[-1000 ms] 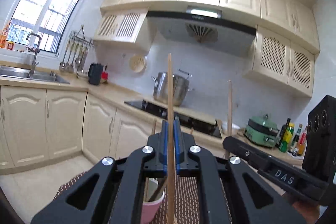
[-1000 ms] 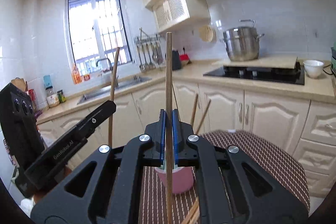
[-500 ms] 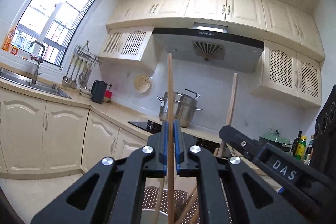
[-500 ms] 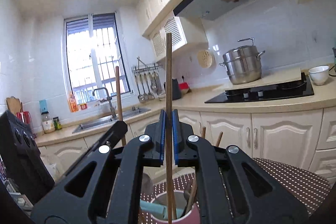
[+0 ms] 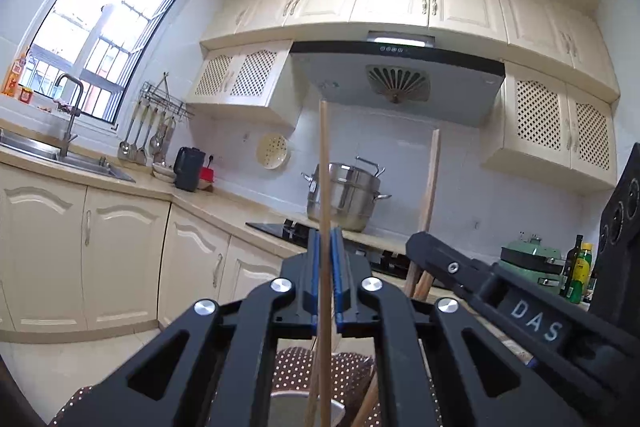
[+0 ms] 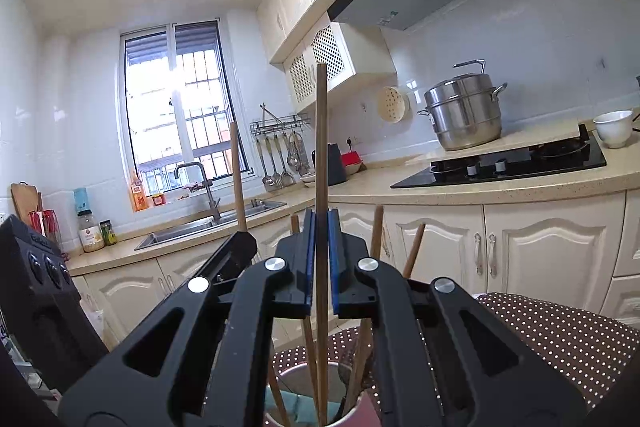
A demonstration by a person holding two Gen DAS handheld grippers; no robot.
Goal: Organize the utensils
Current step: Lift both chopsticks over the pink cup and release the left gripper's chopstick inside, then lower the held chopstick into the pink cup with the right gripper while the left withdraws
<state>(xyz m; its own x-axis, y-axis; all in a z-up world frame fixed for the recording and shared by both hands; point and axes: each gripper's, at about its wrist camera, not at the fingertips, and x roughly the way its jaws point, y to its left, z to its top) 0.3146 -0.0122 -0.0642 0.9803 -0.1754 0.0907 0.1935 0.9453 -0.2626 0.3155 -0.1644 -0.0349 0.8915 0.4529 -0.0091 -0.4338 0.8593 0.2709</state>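
My left gripper (image 5: 326, 239) is shut on a pale wooden chopstick (image 5: 325, 167) that stands upright, its lower end over the cup (image 5: 292, 409). My right gripper (image 6: 321, 223) is shut on a darker wooden chopstick (image 6: 321, 131), upright, its lower end inside the pink cup (image 6: 356, 415). The cup holds several other chopsticks (image 6: 376, 231). In the left wrist view the right gripper's body (image 5: 520, 311) reaches in from the right with its chopstick (image 5: 431, 179). In the right wrist view the left gripper's body (image 6: 224, 263) shows at left with its chopstick (image 6: 237, 175).
The cup stands on a brown dotted mat (image 6: 560, 331). Behind are cream cabinets (image 6: 540, 247), a hob (image 6: 500, 163) with a steel pot (image 6: 464, 115), a sink (image 6: 208, 223) under the window and hanging ladles (image 6: 280, 163).
Both grippers have tilted up and sunk toward the cup. The two chopsticks' lower ends have come down into the cup. Both stay gripped.
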